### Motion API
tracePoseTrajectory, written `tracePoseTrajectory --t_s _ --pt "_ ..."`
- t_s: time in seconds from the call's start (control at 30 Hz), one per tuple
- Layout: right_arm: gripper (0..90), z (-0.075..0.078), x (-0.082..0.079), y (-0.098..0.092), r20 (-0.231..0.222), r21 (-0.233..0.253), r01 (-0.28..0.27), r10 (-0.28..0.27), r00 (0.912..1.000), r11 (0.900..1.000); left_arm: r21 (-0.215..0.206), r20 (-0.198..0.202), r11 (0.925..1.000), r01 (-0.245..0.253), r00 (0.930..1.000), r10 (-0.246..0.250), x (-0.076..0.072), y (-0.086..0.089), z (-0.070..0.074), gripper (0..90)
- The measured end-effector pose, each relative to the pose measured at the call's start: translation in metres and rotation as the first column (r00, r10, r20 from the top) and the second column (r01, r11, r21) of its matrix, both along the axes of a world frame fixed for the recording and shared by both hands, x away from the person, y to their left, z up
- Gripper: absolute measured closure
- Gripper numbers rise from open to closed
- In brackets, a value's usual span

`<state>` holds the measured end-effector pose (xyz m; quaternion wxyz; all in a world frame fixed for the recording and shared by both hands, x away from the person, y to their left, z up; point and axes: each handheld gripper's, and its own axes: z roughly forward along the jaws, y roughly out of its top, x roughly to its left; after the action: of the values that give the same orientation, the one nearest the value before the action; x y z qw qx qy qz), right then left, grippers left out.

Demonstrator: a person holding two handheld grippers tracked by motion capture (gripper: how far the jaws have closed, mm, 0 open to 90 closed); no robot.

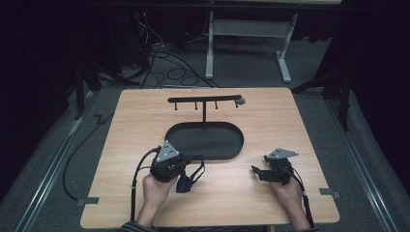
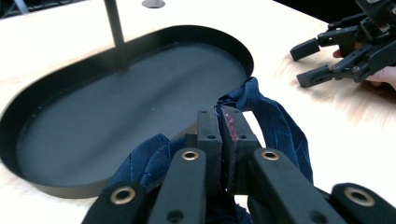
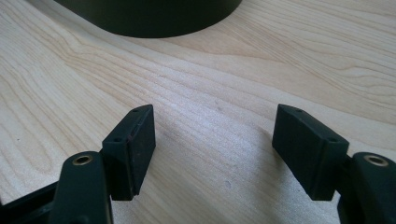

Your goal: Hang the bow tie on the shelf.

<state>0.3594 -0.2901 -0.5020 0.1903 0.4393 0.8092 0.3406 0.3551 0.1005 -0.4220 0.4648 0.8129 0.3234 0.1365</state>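
Left gripper [image 2: 224, 135] has its jaws clamped on a dark blue cloth [image 2: 275, 121], which bunches out past the tips and drapes beneath, right by the black tray [image 2: 28, 158]. Right gripper [image 3: 215, 149] is spread wide over bare table [image 3: 210, 70].

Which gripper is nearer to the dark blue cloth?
Left. The left gripper is shut on the dark blue cloth; the right gripper is open, apart from it on the table.

So on my feed there's a black oval tray [image 1: 220, 153] sitting mid-table [image 1: 270, 121], a bit toward the far edge. A thin post rises from its far side to a crossbar with small hooks [image 1: 205, 99]. Past the far edge: tangled floor cables [image 1: 169, 67] and white desk legs [image 1: 210, 48].
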Motion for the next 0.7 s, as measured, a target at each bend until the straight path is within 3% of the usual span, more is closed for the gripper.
tracePoseTrajectory --t_s 0.23,0.7 --pt "31.4 0.0 0.0 0.0 -0.001 0.003 0.002 -0.002 1.0 1.0 0.014 0.013 0.9995 -0.027 0.9996 0.027 0.004 0.006 0.009 86.5" --pt "31.5 0.0 0.0 0.0 0.001 0.006 0.003 -0.003 1.0 1.0 0.004 0.051 0.9974 -0.072 0.9962 0.071 0.013 0.021 0.032 86.5"
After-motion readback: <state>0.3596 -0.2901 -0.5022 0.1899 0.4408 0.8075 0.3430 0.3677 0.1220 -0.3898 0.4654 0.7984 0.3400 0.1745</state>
